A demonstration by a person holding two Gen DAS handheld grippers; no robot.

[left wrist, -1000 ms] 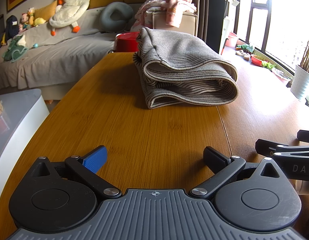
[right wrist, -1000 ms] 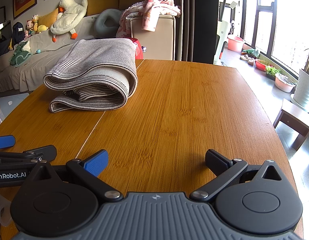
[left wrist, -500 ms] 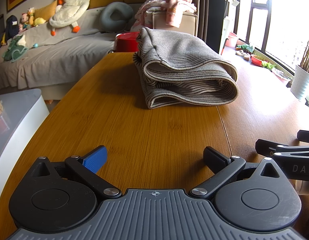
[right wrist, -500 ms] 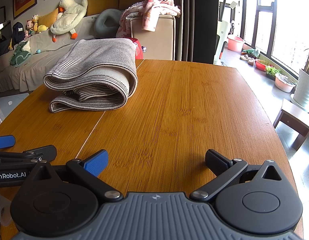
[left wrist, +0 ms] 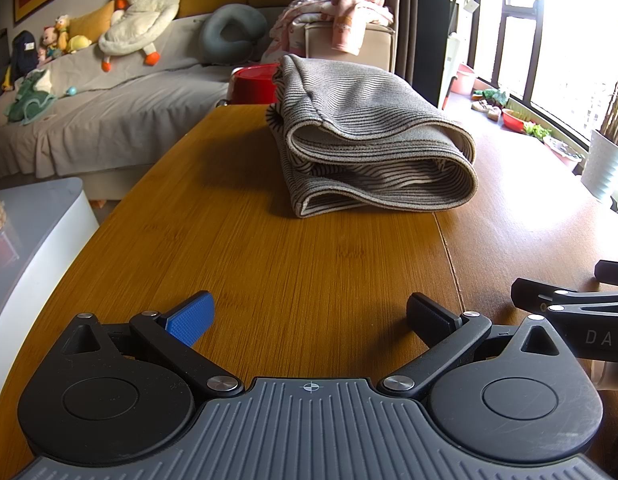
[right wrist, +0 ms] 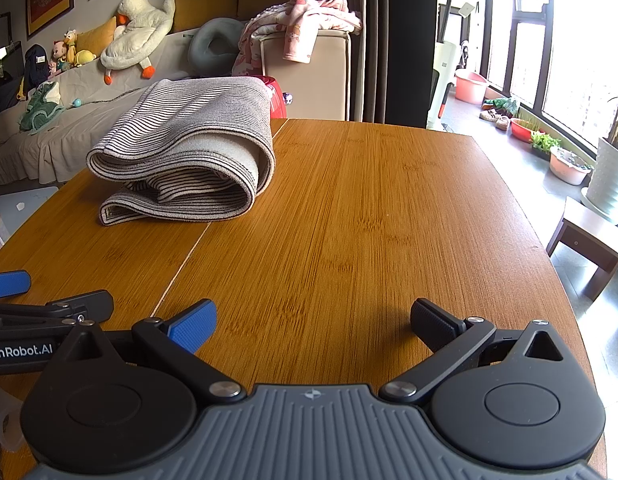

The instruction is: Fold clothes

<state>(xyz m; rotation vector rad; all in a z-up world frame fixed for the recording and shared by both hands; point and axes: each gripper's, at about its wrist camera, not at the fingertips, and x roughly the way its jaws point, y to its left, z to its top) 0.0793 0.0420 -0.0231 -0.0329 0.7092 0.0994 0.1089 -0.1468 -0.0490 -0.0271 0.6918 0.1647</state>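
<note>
surroundings: a sofa [left wrist: 109, 120] runs along the far left, with a plush duck [left wrist: 139, 26], small toys [left wrist: 59, 38] and a grey neck pillow [left wrist: 231, 34] on it; a red tub [left wrist: 255, 84] stands just past the table's far edge, right behind the cloth; a beige box [right wrist: 305, 76] draped in pink clothes [right wrist: 305, 22] sits beyond that; a dark curtain [right wrist: 401, 40] and bright windows [right wrist: 581, 40] fill the right, with basins [right wrist: 471, 86] and plants [right wrist: 545, 142] on the floor and a low stool [right wrist: 589, 248] beside the table

in the way: bare wood lies between both grippers and the cloth; each gripper shows at the edge of the other's view, close alongside

table [left wrist: 289, 280]: bamboo top with a seam running front to back; the cloth's right edge reaches that seam

cloth [left wrist: 369, 140]: a grey striped garment, folded into a thick bundle, on the far half of the table, left of the seam, well apart from both grippers

cloth axis: long side runs away from the cameras, front to back along the table; the rounded fold faces right, toward the windows; the open layered edges face the near left

left gripper [left wrist: 309, 316]: low over the near table edge, fingers spread wide, nothing between them

right gripper [right wrist: 313, 316]: beside it to the right, fingers likewise spread wide and empty
</note>
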